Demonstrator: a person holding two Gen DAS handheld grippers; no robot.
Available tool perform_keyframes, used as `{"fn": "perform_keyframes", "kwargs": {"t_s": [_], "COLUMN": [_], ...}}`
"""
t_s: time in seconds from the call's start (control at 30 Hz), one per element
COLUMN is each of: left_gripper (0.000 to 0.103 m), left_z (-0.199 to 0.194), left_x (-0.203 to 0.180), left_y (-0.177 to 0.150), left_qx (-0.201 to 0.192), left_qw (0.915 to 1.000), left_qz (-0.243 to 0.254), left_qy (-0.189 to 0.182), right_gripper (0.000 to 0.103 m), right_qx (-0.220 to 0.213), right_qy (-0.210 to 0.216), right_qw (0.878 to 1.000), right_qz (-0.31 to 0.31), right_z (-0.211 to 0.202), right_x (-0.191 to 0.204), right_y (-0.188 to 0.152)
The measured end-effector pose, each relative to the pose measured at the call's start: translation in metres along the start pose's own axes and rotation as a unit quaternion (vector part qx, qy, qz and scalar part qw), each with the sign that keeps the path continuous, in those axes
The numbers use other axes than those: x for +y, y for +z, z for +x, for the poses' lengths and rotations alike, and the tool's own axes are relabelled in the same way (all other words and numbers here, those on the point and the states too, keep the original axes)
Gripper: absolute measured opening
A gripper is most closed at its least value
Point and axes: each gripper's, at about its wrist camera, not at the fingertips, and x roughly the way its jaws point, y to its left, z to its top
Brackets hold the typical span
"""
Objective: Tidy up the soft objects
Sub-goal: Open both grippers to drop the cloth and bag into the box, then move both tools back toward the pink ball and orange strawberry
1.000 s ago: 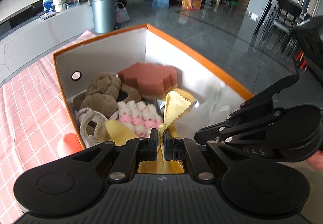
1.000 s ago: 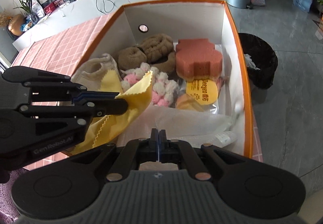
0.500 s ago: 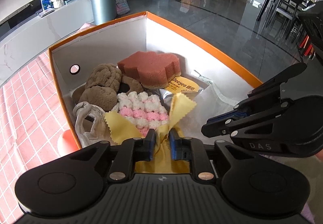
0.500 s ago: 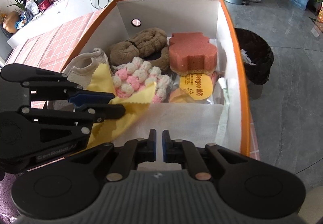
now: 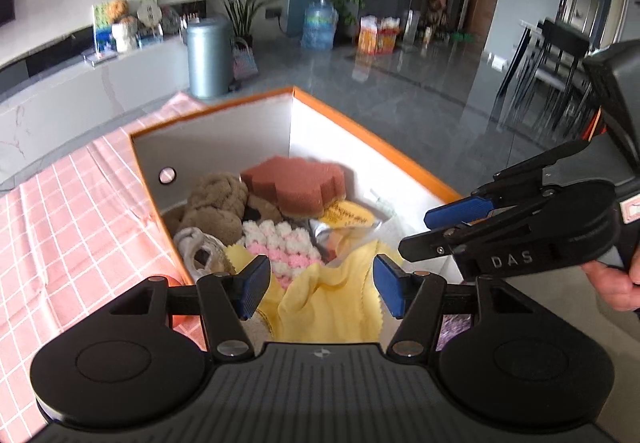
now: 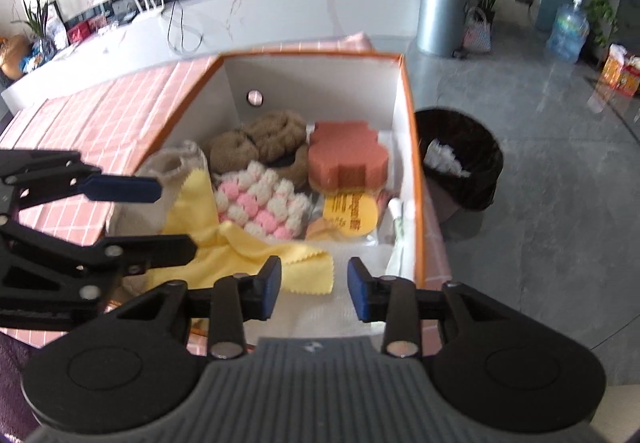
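Two grippers hang over an orange-edged box [image 5: 404,167] full of soft things.

From the left wrist, the left gripper [image 5: 320,289] has its blue pads spreading apart, with nothing pinched. The yellow cloth [image 5: 332,299] lies loose below and between them, at the near end of the box. Behind it sit a pink and white knitted piece [image 5: 280,243], brown fluffy things [image 5: 218,203] and a reddish sponge [image 5: 296,185]. The right gripper [image 5: 448,227] reaches in from the right side, held by a hand [image 5: 616,283].

From the right wrist, the right gripper [image 6: 314,291] is opening too, and its pads hold nothing. The yellow cloth [image 6: 248,255] rests on a white sheet [image 6: 352,259] in the box. The left gripper [image 6: 172,219] shows at the left, its fingers apart above the cloth.

I think the step is letting go of the cloth. To do it well, both grippers should lift straight up so no pad snags the cloth and drags it out.

Only the right wrist view shows a black bin [image 6: 460,159] on the floor beside the box, and a yellow round label [image 6: 350,213]. Only the left wrist view shows the hand.
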Motion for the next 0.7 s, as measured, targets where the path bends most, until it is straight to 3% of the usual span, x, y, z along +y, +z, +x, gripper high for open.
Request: {"fn": "perform_keyframes", "kwargs": {"t_s": [0.07, 0.43, 0.7], "left_gripper": [0.070, 0.070, 0.070], "left_z": [-0.011, -0.063, -0.091], "left_x": [0.001, 0.023, 0.057], "left_y": [-0.004, -0.033, -0.066], "left_qx": [-0.018, -0.079, -0.098], "left_qw": [0.9998, 0.9948, 0.9852], "left_qz": [-0.006, -0.048, -0.109], "left_qy": [-0.001, 0.044, 0.090], "right_gripper": [0.046, 0.051, 0.051], "right_qx": [-0.026, -0.142, -0.156], "right_qy": [-0.009, 0.006, 0.017], "right_qw": [1.000, 0.990, 0.987], "right_qz": [-0.004, -0.026, -0.029], "right_z": [-0.010, -0.035, -0.032], "right_x": [0.005, 0.073, 0.122], "right_y": [-0.002, -0.024, -0.035]}}
